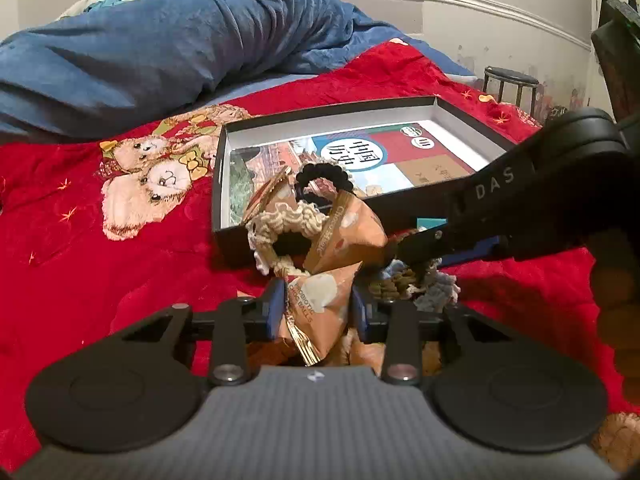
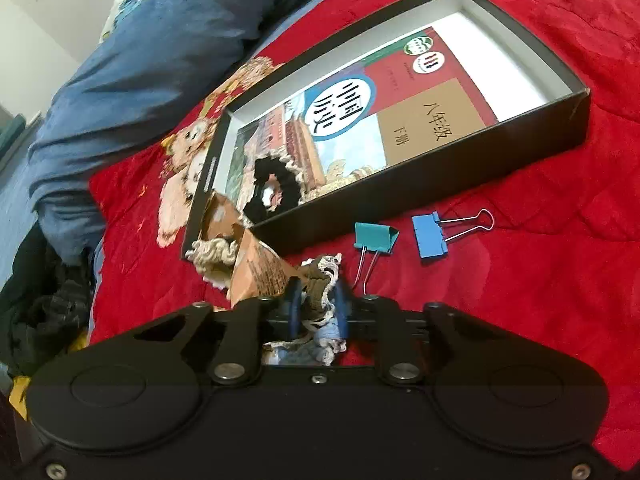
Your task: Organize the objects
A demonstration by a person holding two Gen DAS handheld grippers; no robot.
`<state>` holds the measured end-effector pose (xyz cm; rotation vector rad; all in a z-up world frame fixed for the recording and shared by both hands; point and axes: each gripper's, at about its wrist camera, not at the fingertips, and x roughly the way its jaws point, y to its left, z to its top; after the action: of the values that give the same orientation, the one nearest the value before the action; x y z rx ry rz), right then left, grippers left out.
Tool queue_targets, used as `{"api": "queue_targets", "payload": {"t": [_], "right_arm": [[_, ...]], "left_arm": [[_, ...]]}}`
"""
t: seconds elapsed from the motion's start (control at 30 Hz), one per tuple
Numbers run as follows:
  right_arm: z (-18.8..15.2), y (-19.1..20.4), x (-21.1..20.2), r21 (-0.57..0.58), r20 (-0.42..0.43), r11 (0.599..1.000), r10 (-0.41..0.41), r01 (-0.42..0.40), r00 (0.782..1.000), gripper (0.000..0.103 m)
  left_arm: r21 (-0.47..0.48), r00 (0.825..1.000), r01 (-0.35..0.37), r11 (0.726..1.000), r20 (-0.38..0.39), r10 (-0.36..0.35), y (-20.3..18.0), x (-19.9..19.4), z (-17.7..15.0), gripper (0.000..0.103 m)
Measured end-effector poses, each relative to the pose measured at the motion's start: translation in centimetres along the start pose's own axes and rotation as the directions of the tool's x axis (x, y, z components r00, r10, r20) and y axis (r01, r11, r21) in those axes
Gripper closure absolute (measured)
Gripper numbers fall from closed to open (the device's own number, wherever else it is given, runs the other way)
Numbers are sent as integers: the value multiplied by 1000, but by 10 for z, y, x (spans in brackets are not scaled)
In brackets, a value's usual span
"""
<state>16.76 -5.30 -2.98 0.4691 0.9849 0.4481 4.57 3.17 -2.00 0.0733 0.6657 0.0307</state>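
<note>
My left gripper (image 1: 318, 306) is shut on an orange snack packet (image 1: 320, 300), holding it just in front of the black box (image 1: 236, 236). A second orange packet (image 1: 352, 228), a cream scrunchie (image 1: 280, 220) and a black scrunchie (image 1: 324, 174) hang together above it at the box's near edge. My right gripper (image 2: 318, 304) is shut on an olive and white scrunchie (image 2: 318, 280), with a light blue scrunchie (image 2: 316, 344) below it. The box (image 2: 440, 200) holds a textbook (image 2: 400, 112). The right gripper also shows in the left wrist view (image 1: 404, 248).
A teal binder clip (image 2: 374, 236) and a blue binder clip (image 2: 430, 236) lie on the red blanket (image 2: 520, 280) in front of the box. A blue duvet (image 1: 160, 52) is bunched at the back. A black stool (image 1: 510, 80) stands by the wall.
</note>
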Motion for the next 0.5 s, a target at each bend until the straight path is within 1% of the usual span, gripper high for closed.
{"api": "queue_targets", "payload": {"t": [0.2, 0.33, 0.5], "right_arm": [[1, 5, -8, -55, 22, 998, -14, 16, 1000, 94], [6, 7, -21, -75, 43, 997, -2, 5, 999, 95], [8, 4, -34, -83, 43, 997, 11, -7, 999, 95]], "left_arm": [[-19, 1000, 10, 1000, 2, -10, 0, -4, 0, 66], [-62, 1000, 21, 998, 8, -20, 5, -5, 3, 67], [-69, 999, 25, 997, 35, -23, 6, -13, 5, 67]]}}
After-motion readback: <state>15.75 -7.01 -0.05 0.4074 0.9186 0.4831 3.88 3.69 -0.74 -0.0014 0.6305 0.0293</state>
